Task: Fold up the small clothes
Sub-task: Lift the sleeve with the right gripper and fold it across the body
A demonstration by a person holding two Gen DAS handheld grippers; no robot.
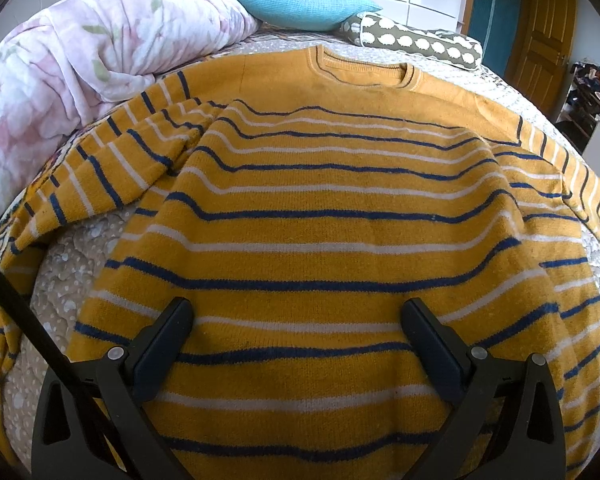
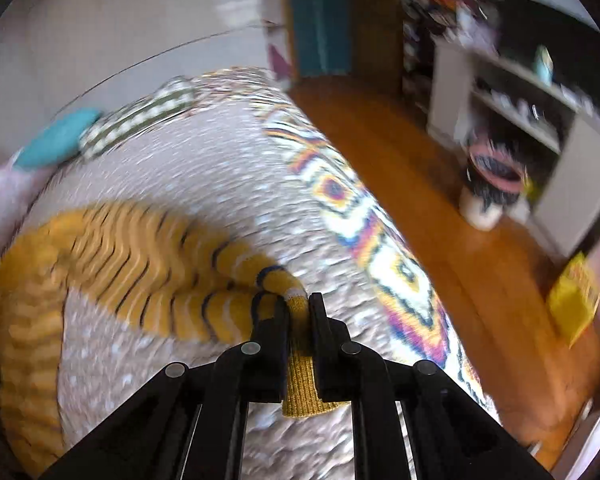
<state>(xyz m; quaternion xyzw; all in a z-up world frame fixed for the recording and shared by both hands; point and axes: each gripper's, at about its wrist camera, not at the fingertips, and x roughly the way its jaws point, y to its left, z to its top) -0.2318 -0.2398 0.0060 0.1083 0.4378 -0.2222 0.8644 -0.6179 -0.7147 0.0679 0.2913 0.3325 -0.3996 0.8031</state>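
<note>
- The bed (image 1: 80,280) is carrying everything: a quilted, pale dotted cover with a bright geometric band running along its right edge, soft and uneven underfoot for any fold.
- A floral duvet (image 1: 60,72) is lying bunched at the bed's far left corner, touching the sweater's left sleeve; a teal pillow (image 1: 304,4) is sitting at the head edge.
- The sweater (image 1: 332,240), mustard knit with navy and white stripes, is lying face-up across the middle of the bed, collar toward the head edge, body broadly flat, left sleeve rumpled.
- The right sleeve (image 2: 204,304) is stretching toward the right edge, its ribbed cuff being pinched.
- The right hand-held gripper (image 2: 298,312) is clamping together on that cuff; the view is blurring.
- The left hand-held gripper (image 1: 296,344) is hovering with jaws apart over the lower body, gripping nothing.
- Risk: with the body unpinned, pulling the sleeve is likely to drag the stretchy knit askew; the thin cuff could also slip free.
</note>
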